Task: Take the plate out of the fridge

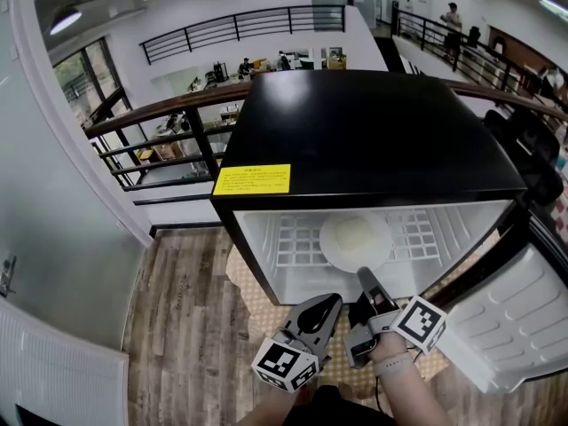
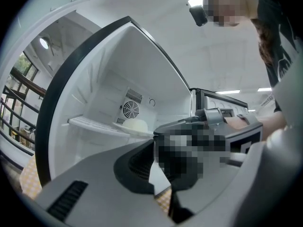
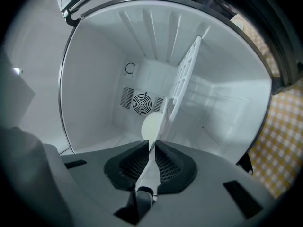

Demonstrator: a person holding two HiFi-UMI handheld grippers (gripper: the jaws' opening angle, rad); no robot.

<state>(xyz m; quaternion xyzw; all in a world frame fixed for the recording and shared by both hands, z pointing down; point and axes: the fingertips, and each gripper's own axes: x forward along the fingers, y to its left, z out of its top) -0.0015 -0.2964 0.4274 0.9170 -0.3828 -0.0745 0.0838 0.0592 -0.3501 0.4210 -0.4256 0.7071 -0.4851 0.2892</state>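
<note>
Black mini fridge with a yellow sticker on top, door swung open to the right, sitting on a checkered mat over wood floor. From the head view the plate sits on the white wire shelf with a pale lump on it, and the right gripper reaches in to its near rim. That view doesn't really show the grip, though.

The right gripper view does. It's rolled sideways, so the plate shows edge-on, and the right gripper is pinched onto that rim, pads pressed on either side. Past it are the lump and the round fan vent on the back wall.

The left gripper hangs outside, just in front of the fridge and beside the right one. In its own view the left gripper has a narrow gap with nothing in it, just a sliver of mat showing through. Same view catches the plate side-on on the shelf.
</note>
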